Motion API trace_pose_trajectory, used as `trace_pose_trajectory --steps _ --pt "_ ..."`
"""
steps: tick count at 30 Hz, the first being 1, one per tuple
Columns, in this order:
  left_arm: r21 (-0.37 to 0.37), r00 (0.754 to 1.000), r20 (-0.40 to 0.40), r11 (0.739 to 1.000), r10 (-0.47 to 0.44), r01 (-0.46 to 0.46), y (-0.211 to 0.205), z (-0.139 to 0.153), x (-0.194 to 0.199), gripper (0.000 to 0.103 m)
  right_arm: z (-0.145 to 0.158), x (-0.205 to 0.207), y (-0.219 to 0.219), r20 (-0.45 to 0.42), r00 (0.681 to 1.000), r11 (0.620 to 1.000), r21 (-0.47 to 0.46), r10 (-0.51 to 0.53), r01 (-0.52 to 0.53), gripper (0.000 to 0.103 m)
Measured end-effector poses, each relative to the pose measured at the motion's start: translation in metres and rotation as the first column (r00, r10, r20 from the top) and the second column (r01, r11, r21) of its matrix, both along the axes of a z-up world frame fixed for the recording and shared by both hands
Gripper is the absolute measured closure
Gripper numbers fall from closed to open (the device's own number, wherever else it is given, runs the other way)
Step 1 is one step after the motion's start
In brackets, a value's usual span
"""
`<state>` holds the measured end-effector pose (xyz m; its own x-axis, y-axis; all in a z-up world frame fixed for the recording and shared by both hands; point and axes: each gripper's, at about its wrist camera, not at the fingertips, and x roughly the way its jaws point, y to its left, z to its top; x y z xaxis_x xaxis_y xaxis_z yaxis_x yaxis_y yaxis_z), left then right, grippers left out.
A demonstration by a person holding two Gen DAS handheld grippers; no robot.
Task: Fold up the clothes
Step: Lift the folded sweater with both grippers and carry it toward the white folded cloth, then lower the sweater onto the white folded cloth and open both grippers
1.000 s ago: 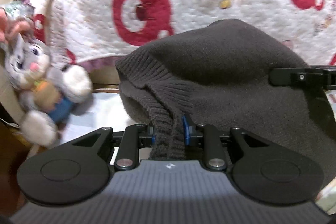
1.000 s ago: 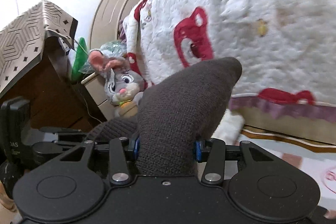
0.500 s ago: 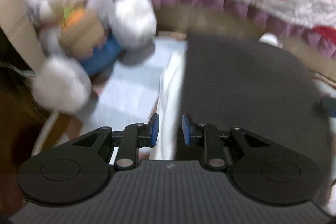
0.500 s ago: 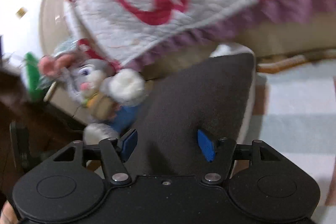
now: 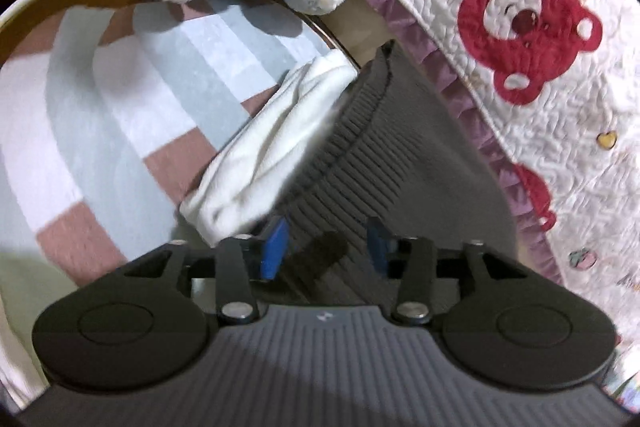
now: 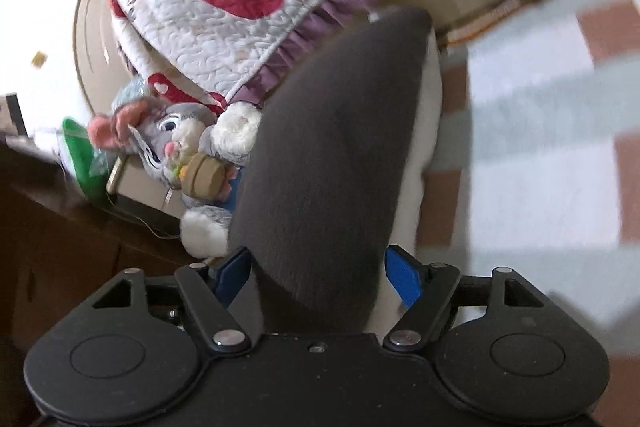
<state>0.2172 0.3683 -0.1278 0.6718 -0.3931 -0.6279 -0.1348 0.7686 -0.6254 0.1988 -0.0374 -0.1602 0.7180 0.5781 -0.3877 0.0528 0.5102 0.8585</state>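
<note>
Left gripper (image 5: 326,245): jaws opening, blue pads apart. The ribbed hem of the dark grey knitted sweater (image 5: 384,163) lies between them, and a dark fold of it sits in the gap; neither pad presses on the knit. Image slightly blurred at the pads.

Right gripper (image 6: 316,267): jaws opening, spread wide. The sweater (image 6: 332,155) runs up between the pads as a smooth dark tongue. The right pad stands clear of the cloth; the left pad is close to its edge, contact not resolvable.

Sweater position: laid flat on the striped rug (image 5: 120,115) of pale grey, white and brown bands, just beside the hanging edge of the white quilted bedspread with red bear faces and a mauve frill (image 5: 540,75). In the left wrist view, a white folded garment (image 5: 272,147) lies against the sweater's left edge, partly under it. In the right wrist view the same white cloth (image 6: 424,147) shows along the sweater's right side.

Beyond the sweater: a grey and white plush rabbit holding a small tan barrel (image 6: 192,163) sits at the foot of the bedspread, beside dark wooden furniture (image 6: 60,227).
</note>
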Motion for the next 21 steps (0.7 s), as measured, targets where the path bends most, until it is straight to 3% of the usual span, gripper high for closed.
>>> trace_pose_trajectory --steps 4,7,8,9,10,11,13,14,16,17,18,19,21 --pt "0.032 0.999 0.032 0.999 -0.020 0.019 -0.011 -0.005 -0.013 0.047 -0.007 0.000 0.007 -0.030 0.998 0.998 0.045 0.047 -0.046 0.024" --pt "0.035 0.999 0.009 0.998 -0.053 0.053 -0.021 -0.020 -0.009 0.045 -0.011 -0.003 0.006 -0.011 0.998 0.992 0.111 0.061 -0.060 0.023" --pt "0.054 0.999 -0.004 0.997 -0.048 0.048 -0.024 -0.025 -0.006 0.043 -0.012 -0.003 0.007 0.000 0.997 0.987 0.142 0.074 -0.073 0.029" --pt "0.074 0.999 -0.014 0.997 -0.036 0.037 -0.025 -0.028 -0.003 0.041 -0.013 -0.002 0.009 0.010 0.995 0.984 0.153 0.095 -0.095 0.050" --pt "0.082 1.000 -0.014 0.996 -0.017 0.018 -0.025 -0.030 -0.003 0.038 -0.013 -0.001 0.012 0.017 0.994 0.983 0.146 0.112 -0.113 0.077" --pt "0.082 1.000 -0.010 0.997 0.005 -0.004 -0.024 -0.032 -0.003 0.035 -0.013 -0.001 0.015 0.018 0.992 0.977 0.172 0.127 -0.128 0.088" --pt "0.076 0.999 -0.005 0.996 0.053 -0.052 -0.021 -0.034 -0.004 0.028 -0.014 -0.005 0.017 0.026 0.990 0.918 0.371 0.138 -0.137 0.088" --pt "0.068 0.997 -0.005 0.995 0.071 -0.070 -0.019 -0.036 -0.004 0.023 -0.012 -0.006 0.019 0.042 0.989 0.911 0.385 0.142 -0.148 0.088" --pt "0.049 0.996 -0.021 0.995 0.085 -0.084 -0.017 -0.041 -0.002 0.023 -0.007 -0.003 0.020 -0.023 0.988 0.970 0.196 0.150 -0.143 0.081" --pt "0.037 0.996 -0.028 0.996 0.080 -0.079 -0.017 -0.044 -0.001 0.023 -0.005 -0.002 0.020 -0.059 0.988 0.986 0.093 0.143 -0.137 0.075" --pt "0.025 0.998 -0.028 0.998 0.063 -0.062 -0.018 -0.046 0.000 0.023 -0.004 -0.003 0.019 -0.074 0.987 0.989 0.047 0.141 -0.137 0.069" --pt "0.008 0.998 -0.034 0.999 0.051 -0.051 -0.018 -0.048 0.001 0.023 -0.003 -0.004 0.015 -0.073 0.987 0.989 0.057 0.141 -0.137 0.063" --pt "-0.040 0.997 -0.062 0.998 0.046 -0.049 -0.014 -0.052 0.002 0.024 0.004 -0.010 -0.001 -0.034 0.994 0.987 0.127 0.100 -0.095 0.031"
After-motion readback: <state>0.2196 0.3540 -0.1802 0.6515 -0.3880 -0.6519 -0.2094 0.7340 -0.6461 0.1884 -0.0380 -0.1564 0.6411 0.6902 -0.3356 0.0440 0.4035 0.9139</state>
